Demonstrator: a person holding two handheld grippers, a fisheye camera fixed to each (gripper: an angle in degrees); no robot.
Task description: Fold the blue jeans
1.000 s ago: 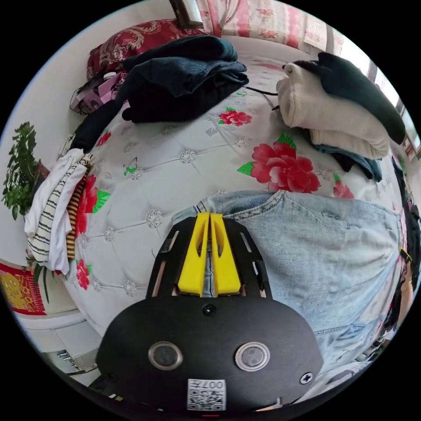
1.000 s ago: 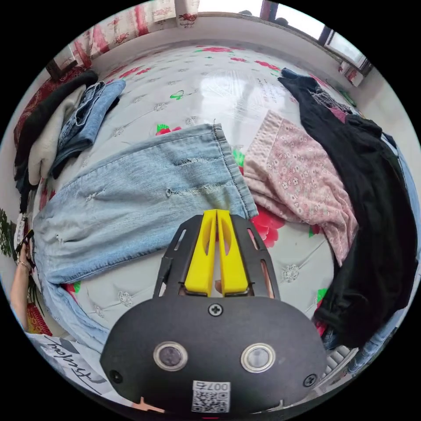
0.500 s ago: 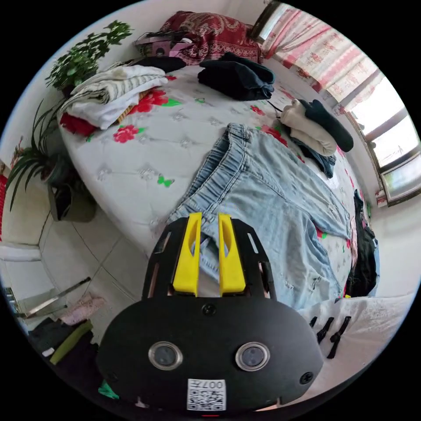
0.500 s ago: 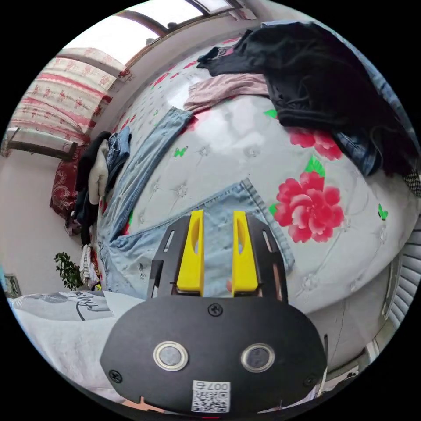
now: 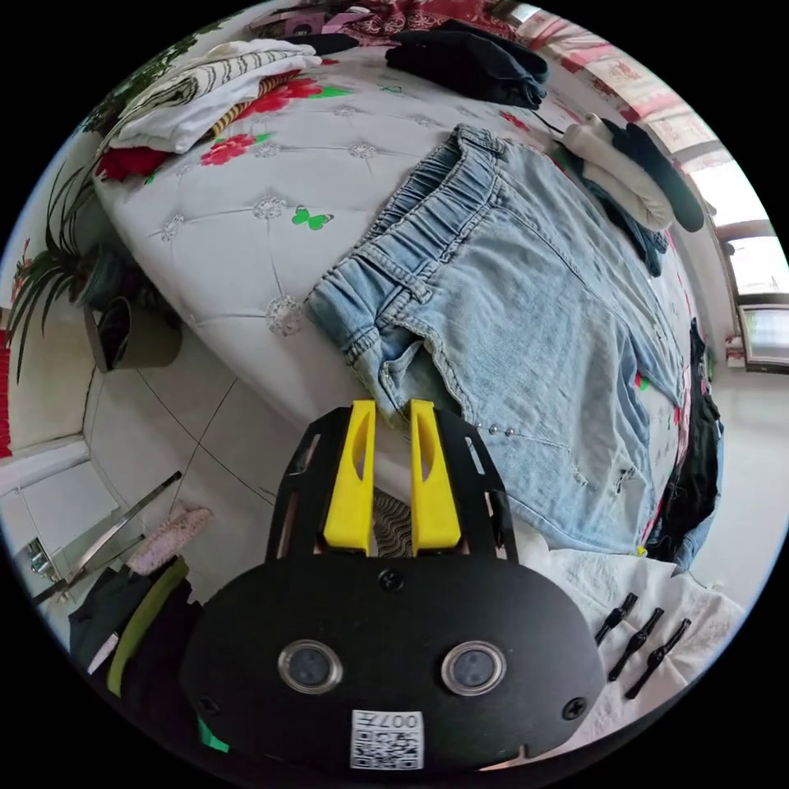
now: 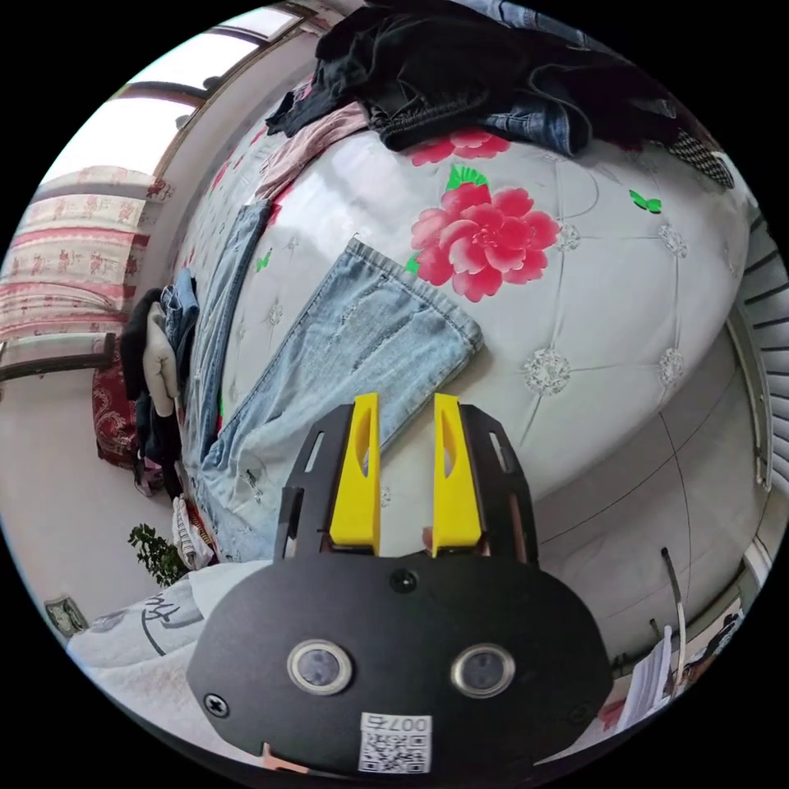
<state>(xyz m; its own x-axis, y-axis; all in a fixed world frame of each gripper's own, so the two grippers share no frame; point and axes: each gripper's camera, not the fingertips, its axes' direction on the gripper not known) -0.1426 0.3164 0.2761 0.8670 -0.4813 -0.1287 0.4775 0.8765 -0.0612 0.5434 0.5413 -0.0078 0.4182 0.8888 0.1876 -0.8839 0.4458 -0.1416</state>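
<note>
Light blue jeans [image 5: 526, 304] lie spread flat on the flowered bed cover [image 5: 238, 230], elastic waistband toward the bed's edge. My left gripper [image 5: 393, 407] hangs open just off that edge, a short way below the waistband corner, holding nothing. In the right gripper view one leg of the jeans [image 6: 362, 337] ends at a hem near the bed's other edge, and the second leg [image 6: 222, 288] runs farther off. My right gripper [image 6: 399, 403] is open a little below the leg hem, touching nothing.
Folded dark clothes [image 5: 468, 53], a cream and dark stack [image 5: 633, 168] and striped white clothes [image 5: 205, 82] sit round the jeans. A heap of black clothes [image 6: 460, 66] and a pink garment [image 6: 308, 140] lie beyond the leg. Tiled floor [image 5: 189, 444], a potted plant [image 5: 49, 271].
Both grippers went from shut to open, letting go of the jeans. They have drawn back off the cloth toward the bed's edges; the jeans now lie flat with legs apart.
</note>
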